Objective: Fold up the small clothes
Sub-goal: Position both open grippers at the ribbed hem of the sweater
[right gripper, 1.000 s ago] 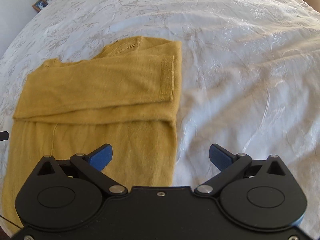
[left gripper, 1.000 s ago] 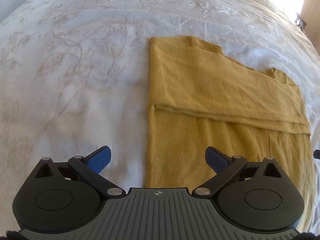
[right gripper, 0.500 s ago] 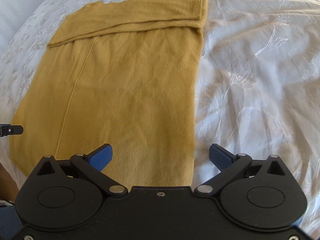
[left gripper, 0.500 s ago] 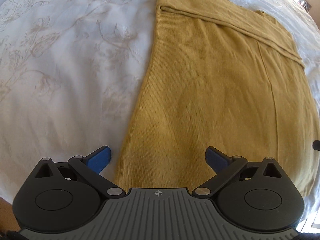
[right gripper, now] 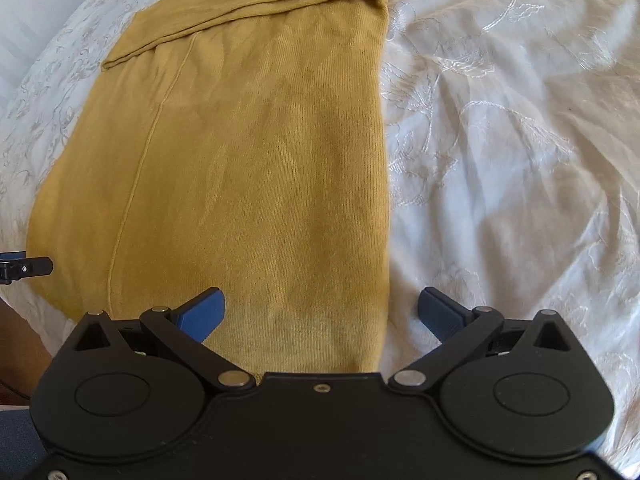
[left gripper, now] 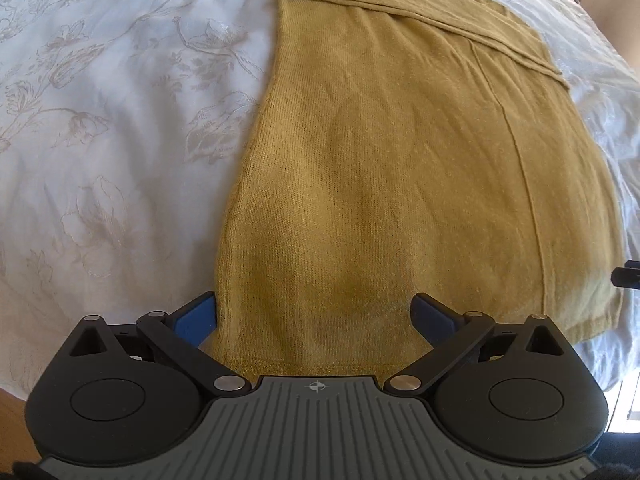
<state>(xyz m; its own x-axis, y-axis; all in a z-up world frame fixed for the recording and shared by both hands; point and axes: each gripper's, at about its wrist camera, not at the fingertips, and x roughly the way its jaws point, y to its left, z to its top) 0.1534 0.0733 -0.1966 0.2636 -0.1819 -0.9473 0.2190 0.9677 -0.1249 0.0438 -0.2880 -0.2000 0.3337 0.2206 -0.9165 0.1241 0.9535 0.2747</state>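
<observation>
A mustard-yellow knit sweater (left gripper: 400,168) lies flat on the bed, its sleeves folded across the chest at the far end; it also shows in the right wrist view (right gripper: 248,152). My left gripper (left gripper: 314,314) is open and empty, straddling the sweater's near left hem corner. My right gripper (right gripper: 322,312) is open and empty, straddling the near right hem corner. The tip of the right gripper shows at the right edge of the left wrist view (left gripper: 626,276), and the left gripper's tip at the left edge of the right wrist view (right gripper: 28,268).
A white bedspread with embroidered flowers (left gripper: 100,120) covers the bed and is wrinkled to the right of the sweater (right gripper: 512,140). The bed's near edge and a strip of wooden floor (left gripper: 12,412) lie just below the hem.
Both grippers have pulled back from the folded sleeves toward the near end and dropped low over the sweater's hem corners. Both stayed open. The sweater has not moved.
</observation>
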